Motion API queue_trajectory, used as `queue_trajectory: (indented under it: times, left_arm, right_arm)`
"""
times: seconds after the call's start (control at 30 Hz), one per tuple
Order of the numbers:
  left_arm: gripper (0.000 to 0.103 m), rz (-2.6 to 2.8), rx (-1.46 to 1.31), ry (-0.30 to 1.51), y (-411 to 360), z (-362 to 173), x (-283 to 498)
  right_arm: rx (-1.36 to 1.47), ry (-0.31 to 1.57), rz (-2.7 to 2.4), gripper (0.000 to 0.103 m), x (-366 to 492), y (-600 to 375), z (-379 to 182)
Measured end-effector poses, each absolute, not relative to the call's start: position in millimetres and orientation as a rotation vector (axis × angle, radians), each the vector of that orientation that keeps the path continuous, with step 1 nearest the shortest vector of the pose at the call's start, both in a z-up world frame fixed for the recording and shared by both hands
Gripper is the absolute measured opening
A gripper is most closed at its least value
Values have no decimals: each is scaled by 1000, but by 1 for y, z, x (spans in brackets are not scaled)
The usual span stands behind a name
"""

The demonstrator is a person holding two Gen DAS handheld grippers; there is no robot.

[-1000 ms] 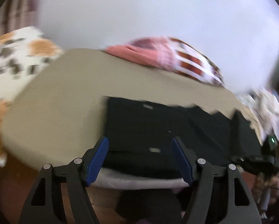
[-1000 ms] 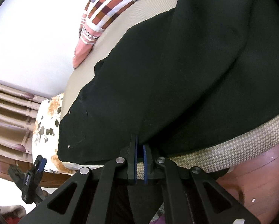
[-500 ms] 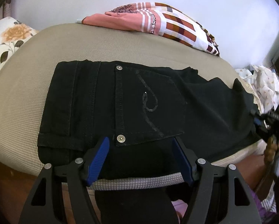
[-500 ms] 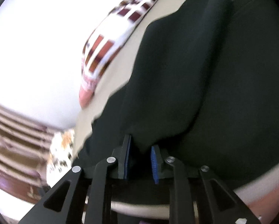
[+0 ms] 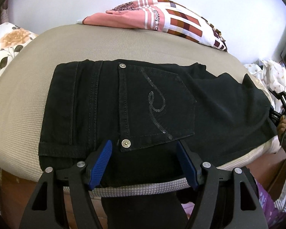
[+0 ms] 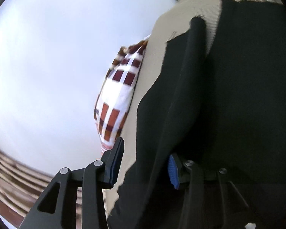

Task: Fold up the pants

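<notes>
You are standing at a bed [image 5: 47,61] with a tan woven cover, set against a pale wall. Black jeans [image 5: 108,103] lie flat across its near half, waistband to your left, a back pocket [image 5: 158,105] with a sequin swirl facing up, and the legs running off to your right. Part of the jeans hangs over the near edge of the bed. A pink and checked blanket [image 5: 162,22] lies bunched along the far side, and a floral pillow [image 5: 7,45] sits at the left end.

Your left claw [image 5: 143,164] hovers just above the near edge of the jeans, jaws spread wide with nothing between them. A second ago it was farther back, with much less of the fabric in view.

Your right claw [image 6: 143,164] was clamped on the leg fabric a second ago. Now its jaws are opening, and a fold of the black fabric [image 6: 190,95] stands between them without being pinched.

This suggests the leg has just been laid down, so one fold is probably placed and the next grasp can be chosen.
</notes>
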State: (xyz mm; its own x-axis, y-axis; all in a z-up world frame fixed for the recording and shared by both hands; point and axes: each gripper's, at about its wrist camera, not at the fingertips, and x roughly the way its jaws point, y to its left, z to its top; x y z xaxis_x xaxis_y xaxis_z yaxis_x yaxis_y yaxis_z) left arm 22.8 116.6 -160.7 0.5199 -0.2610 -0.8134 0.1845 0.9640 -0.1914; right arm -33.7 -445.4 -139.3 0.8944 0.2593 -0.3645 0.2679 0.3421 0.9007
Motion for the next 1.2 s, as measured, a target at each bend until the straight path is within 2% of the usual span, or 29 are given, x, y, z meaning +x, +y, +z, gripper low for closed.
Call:
queue_trajectory:
  times: [0.37, 0.4, 0.43, 0.53, 0.97, 1.2]
  left_arm:
    - [70, -259, -50, 994, 114, -162, 24]
    - [70, -259, -49, 993, 114, -162, 24]
    - [70, -259, -48, 990, 114, -162, 24]
    - [70, -257, -41, 981, 114, -163, 23]
    - [70, -266, -34, 966, 114, -163, 22]
    - [70, -266, -4, 952, 111, -164, 20]
  right_arm:
    - [1256, 441, -49, 41, -23, -500, -136]
    - [1243, 443, -68, 32, -22, -504, -134]
    - [1221, 452, -84, 17, -22, -506, -133]
    - [1147, 496, -129, 6, -22, -507, -127]
    - [1022, 538, -307, 4, -118, -504, -99]
    - [1075, 606, -359, 3, -154, -510, -122]
